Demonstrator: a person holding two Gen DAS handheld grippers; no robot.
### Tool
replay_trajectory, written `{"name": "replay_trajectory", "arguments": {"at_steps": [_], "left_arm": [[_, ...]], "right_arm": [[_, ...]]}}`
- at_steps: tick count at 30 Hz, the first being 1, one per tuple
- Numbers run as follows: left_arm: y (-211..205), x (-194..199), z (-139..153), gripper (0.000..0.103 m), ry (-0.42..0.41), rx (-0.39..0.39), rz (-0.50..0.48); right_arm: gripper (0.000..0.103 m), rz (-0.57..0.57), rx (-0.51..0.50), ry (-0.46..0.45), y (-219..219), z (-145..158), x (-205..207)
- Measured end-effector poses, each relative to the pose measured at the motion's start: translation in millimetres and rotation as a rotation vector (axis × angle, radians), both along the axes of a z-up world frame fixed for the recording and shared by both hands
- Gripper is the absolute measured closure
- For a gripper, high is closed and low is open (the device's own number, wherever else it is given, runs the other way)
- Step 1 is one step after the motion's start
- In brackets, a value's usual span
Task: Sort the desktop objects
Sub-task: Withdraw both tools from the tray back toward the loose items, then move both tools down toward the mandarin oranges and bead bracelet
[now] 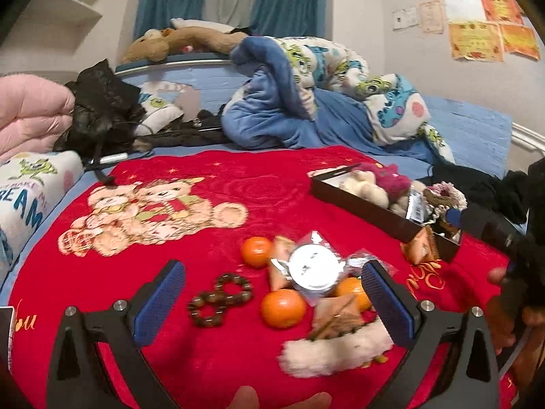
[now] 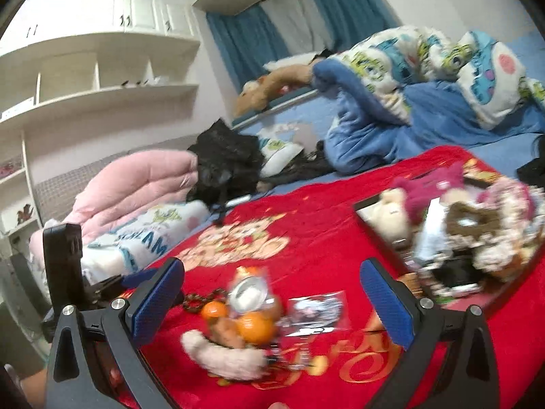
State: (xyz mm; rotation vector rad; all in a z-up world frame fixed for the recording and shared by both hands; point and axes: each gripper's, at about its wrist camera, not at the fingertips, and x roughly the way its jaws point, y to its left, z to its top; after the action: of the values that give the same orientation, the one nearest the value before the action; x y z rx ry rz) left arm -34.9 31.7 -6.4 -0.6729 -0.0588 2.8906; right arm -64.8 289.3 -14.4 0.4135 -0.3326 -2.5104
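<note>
Tongs: left (image 1: 272,303) and right (image 2: 272,301) both spread wide, empty | bead bracelet (image 1: 219,298) figure-eight, long axis slanting up-right

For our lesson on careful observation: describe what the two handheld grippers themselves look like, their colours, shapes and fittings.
Both look alike. The left gripper and the right gripper each have two black angular finger arms with triangular cut-outs, silver round bolts at the joints, and flat rectangular blue textured pads on the inner faces. In the right wrist view, the left gripper's black boxy body shows. No cables or sleeves are clearly visible.
</note>
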Motion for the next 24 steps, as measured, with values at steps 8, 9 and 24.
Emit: {"name": "replay_trajectory", "arguments": {"at_steps": [8,9,24], "left_arm": [[-26,-5,-10,0.0,-0.038,-0.004,0.023],[-27,-7,-12,0.0,-0.048,0.0,0.02],[5,-41,-42,0.0,-0.183,-0.103,-0.061]], "right_arm": [[0.0,0.015,0.091,-0.032,-50,3,-11],[0.0,0.026,0.06,-0.04,-50,4,-13],[0.012,0.084,0.075,-0.209,-55,-33,-35]]}}
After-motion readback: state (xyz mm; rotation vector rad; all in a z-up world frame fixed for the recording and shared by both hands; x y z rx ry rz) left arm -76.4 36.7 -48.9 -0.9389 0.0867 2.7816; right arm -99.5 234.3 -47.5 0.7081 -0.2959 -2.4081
